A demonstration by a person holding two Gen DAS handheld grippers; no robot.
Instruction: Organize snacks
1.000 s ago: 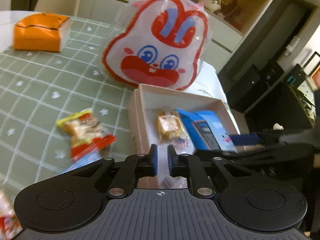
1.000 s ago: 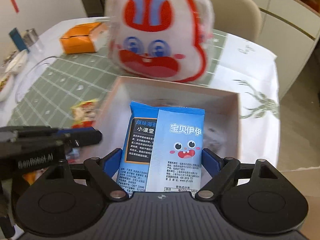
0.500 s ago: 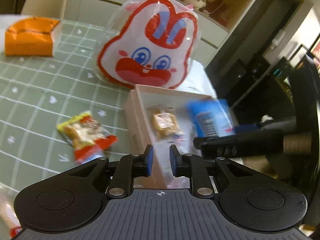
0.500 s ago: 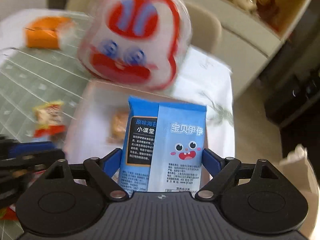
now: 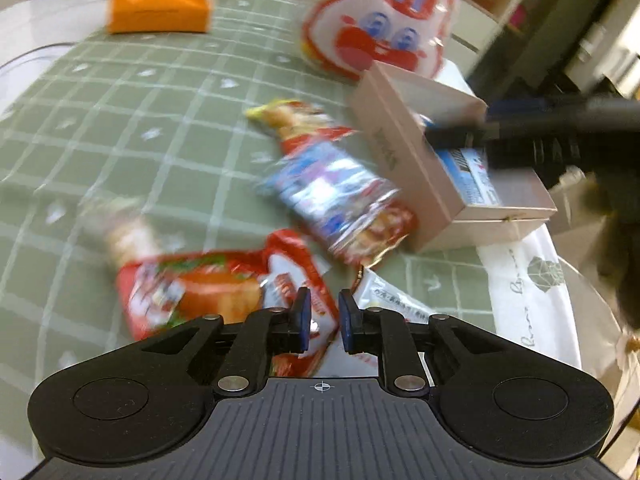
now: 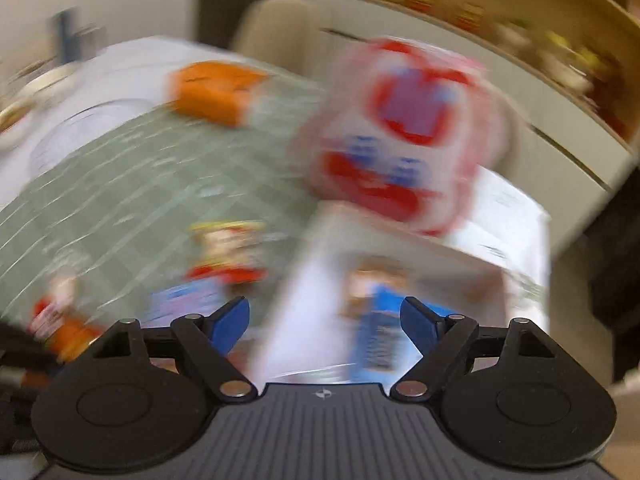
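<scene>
A pale cardboard box (image 5: 400, 148) stands on the green checked tablecloth; it also shows in the right wrist view (image 6: 304, 320). A blue snack packet (image 5: 468, 176) lies inside it, seen blurred in the right wrist view (image 6: 380, 344). My right gripper (image 6: 325, 320) is open and empty above the box. My left gripper (image 5: 323, 318) has its jaws a narrow gap apart, holding nothing, just above a red snack packet (image 5: 192, 296). A blue and silver packet (image 5: 336, 196) and a yellow and red packet (image 5: 296, 120) lie left of the box. A white packet (image 5: 392, 300) lies by the left fingertips.
A large rabbit-face bag (image 5: 380, 24) stands behind the box. An orange box (image 5: 160, 4) sits at the far side of the table. The table's edge with a white cloth (image 5: 528, 288) runs at the right.
My right gripper has opened and let go of the blue packet, which now lies in the box. My left gripper has swung down and left, over the loose packets. Both views are blurred by motion.
</scene>
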